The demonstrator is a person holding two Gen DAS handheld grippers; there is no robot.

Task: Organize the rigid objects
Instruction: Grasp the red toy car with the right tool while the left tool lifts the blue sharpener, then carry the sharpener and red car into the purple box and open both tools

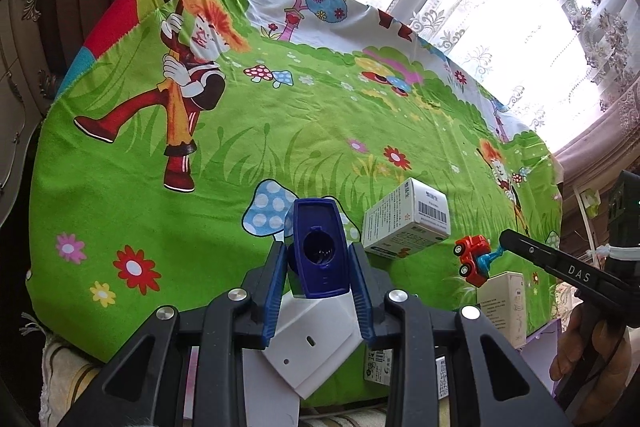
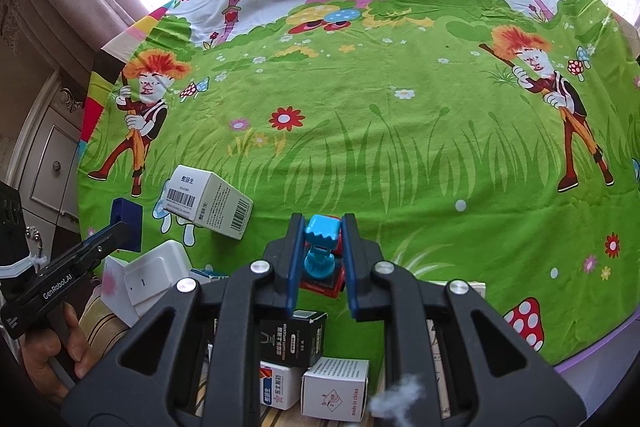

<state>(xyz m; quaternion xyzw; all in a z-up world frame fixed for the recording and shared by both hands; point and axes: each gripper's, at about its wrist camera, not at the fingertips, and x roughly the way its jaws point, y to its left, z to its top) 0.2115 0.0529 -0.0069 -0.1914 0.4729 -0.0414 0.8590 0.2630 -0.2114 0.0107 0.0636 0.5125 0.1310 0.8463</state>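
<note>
– Two tools, each with something in it? 
– Yes. The left tool [image 1: 318, 267] is clamped on a blue-and-white device [image 1: 320, 255], held above the cartoon tablecloth [image 1: 240, 147] on the table. 
– And the right tool [image 2: 322, 259]? 
– Its fingers [image 2: 294, 259] pinch the blue rear part of a red toy truck [image 2: 322, 247]. 
– Where, relative to the white barcode box [image 2: 208, 201]? 
– The truck sits just to that box's right in the right wrist view; the device is on its left, near it.
</note>
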